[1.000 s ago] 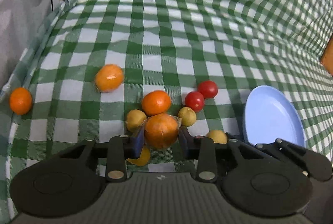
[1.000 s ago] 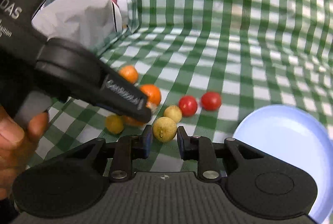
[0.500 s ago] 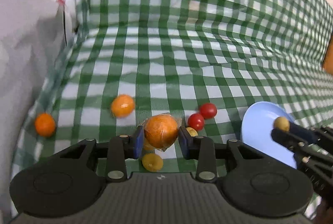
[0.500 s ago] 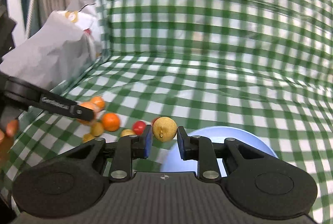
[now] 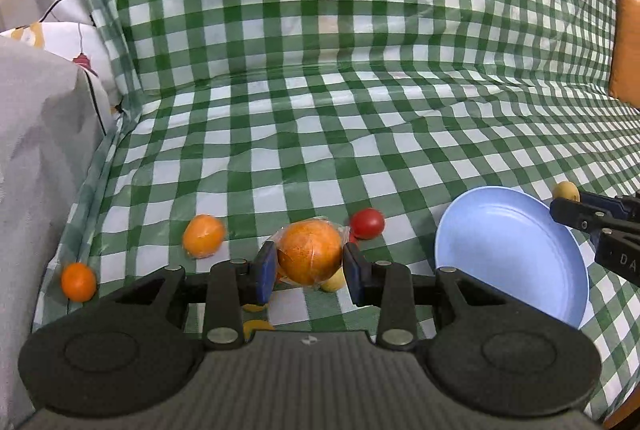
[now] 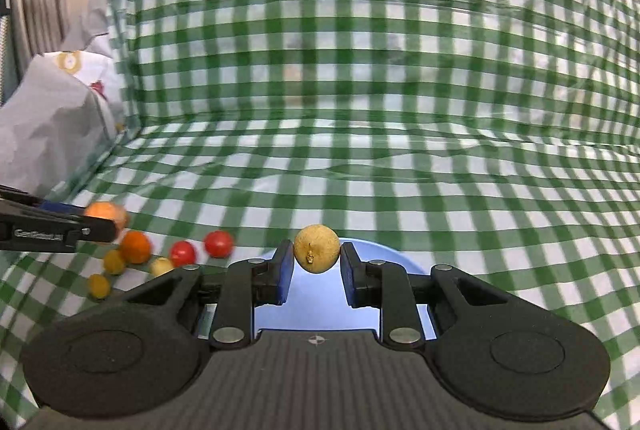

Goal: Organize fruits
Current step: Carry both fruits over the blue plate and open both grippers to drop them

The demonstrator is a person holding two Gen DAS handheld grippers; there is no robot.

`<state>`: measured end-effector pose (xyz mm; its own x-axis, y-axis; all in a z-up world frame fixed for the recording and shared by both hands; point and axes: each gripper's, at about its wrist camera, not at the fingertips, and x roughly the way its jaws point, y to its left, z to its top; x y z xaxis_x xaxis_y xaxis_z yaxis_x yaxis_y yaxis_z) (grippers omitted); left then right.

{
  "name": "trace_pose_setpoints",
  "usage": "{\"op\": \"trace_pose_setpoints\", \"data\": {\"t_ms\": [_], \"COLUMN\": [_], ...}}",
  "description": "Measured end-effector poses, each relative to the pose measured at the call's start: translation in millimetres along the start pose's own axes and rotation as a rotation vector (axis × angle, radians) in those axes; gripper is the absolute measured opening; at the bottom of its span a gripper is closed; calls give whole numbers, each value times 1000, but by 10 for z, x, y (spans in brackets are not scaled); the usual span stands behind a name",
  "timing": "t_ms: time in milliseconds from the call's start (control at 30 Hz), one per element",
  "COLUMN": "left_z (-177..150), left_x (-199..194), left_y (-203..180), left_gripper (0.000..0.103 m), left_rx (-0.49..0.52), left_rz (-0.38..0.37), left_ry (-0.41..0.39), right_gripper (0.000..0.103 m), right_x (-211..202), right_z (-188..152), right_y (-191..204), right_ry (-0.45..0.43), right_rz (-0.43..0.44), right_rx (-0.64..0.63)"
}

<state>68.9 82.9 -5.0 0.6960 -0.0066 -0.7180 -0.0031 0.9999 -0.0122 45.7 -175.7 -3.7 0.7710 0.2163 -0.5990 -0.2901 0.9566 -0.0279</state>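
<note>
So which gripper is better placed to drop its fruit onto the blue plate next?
Right. The right gripper holds the small yellow fruit directly over the blue plate; the left gripper, clamping the wrapped orange, is beside the plate, over the cloth.

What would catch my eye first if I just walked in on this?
Probably the green checked cloth covering everything. Next, each gripper holding a fruit in its fingers: the left gripper squeezes a wrapped orange, and the right gripper carries a small tan fruit above the blue plate. More oranges and red tomatoes lie scattered left of the plate.
</note>
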Motion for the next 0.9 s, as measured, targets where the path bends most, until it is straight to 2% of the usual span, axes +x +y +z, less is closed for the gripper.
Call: {"op": "trace_pose_setpoints", "data": {"t_ms": [133, 600, 900], "left_z": [-20, -47, -70], "left_x": [51, -4, 66], "left_y": [-100, -634, -772], "left_gripper": [39, 39, 39], "left_rx": [12, 87, 98], "left_rz": [-20, -161, -236], "left_ry": [1, -67, -43], "right_gripper": [26, 26, 26], "right_x": [38, -26, -13], "right_z": [-61, -72, -64], "right_y": [-82, -260, -269], "right_ry": [41, 43, 55], "right_rz": [-59, -105, -133], "right_rx": [3, 44, 81]}}
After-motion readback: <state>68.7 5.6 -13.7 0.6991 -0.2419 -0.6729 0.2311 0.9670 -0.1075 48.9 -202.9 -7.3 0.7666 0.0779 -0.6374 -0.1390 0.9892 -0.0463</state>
